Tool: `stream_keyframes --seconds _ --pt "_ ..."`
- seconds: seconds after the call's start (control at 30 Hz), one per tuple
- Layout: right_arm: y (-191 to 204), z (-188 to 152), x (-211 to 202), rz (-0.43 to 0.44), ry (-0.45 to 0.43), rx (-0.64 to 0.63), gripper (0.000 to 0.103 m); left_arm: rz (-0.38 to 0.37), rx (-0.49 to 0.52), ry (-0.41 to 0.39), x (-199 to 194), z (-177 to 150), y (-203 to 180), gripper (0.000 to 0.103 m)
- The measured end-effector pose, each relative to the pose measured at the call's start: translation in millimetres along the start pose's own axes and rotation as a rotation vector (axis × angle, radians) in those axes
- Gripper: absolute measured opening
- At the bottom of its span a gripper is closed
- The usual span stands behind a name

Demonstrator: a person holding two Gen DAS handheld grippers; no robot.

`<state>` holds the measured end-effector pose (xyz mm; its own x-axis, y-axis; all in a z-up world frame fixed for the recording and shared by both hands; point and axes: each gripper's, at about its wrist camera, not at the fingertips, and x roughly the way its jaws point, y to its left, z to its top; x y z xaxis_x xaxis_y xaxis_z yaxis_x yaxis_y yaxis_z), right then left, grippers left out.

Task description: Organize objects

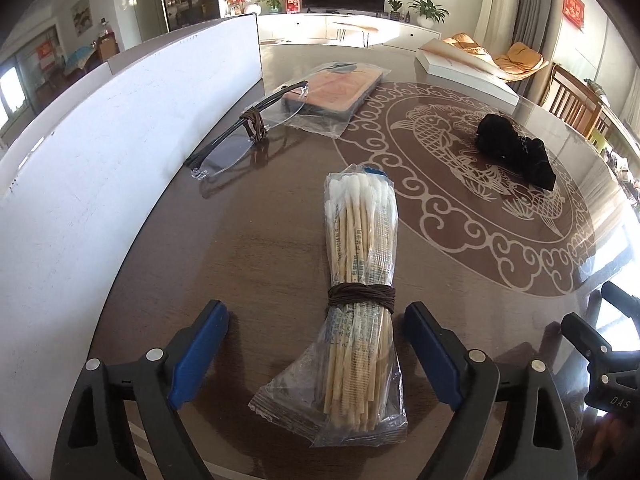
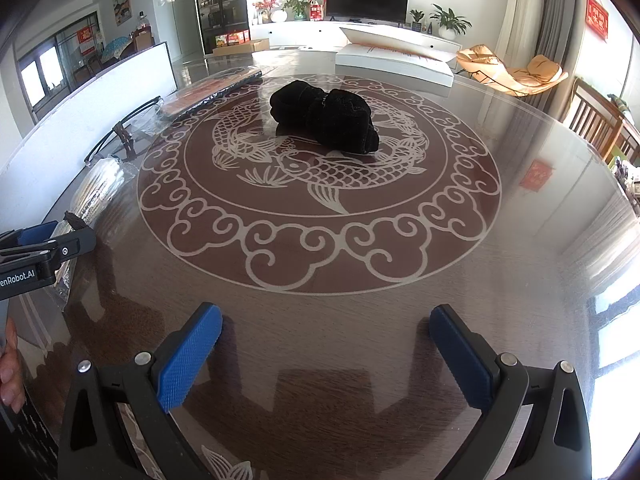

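A plastic packet of cotton swabs (image 1: pixel 360 280), tied with brown cord, lies on the round table between the blue pads of my open left gripper (image 1: pixel 316 320); the pads stand on either side without touching it. Folded rimless glasses (image 1: pixel 240 136) tied with cord lie beyond it on the left, next to a bagged orange flat pack (image 1: pixel 336 92). A black rolled cloth (image 2: pixel 324 116) sits at the table's centre, well ahead of my open, empty right gripper (image 2: pixel 324 328). The cloth also shows in the left wrist view (image 1: pixel 512 152). The left gripper (image 2: pixel 40 248) appears at the left edge of the right wrist view.
A tall white board (image 1: pixel 120 152) stands along the table's left edge. A white flat box (image 2: pixel 396 60) lies at the far side. The glass-topped table (image 2: pixel 320 240) has a carved fish pattern. Wooden chairs (image 2: pixel 596 120) stand on the right.
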<state>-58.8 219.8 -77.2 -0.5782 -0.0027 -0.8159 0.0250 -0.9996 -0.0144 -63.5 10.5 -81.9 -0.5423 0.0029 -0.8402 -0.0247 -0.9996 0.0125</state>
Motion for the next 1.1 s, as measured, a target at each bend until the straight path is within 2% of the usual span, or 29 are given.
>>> stream_keyframes --seconds 0.03,0.33,1.1 --pt "0.0 0.0 0.1 0.000 0.000 0.000 0.103 -0.006 -0.006 0.006 0.9 -2.4 0.8 0.103" --pt "-0.1 0.3 0.3 0.000 0.000 0.000 0.103 -0.001 -0.014 -0.022 -2.3 -6.4 1.5 0.103" --pt "-0.1 0.3 0.3 0.000 0.000 0.000 0.103 -0.001 -0.014 -0.026 -2.3 -7.4 1.8 0.103"
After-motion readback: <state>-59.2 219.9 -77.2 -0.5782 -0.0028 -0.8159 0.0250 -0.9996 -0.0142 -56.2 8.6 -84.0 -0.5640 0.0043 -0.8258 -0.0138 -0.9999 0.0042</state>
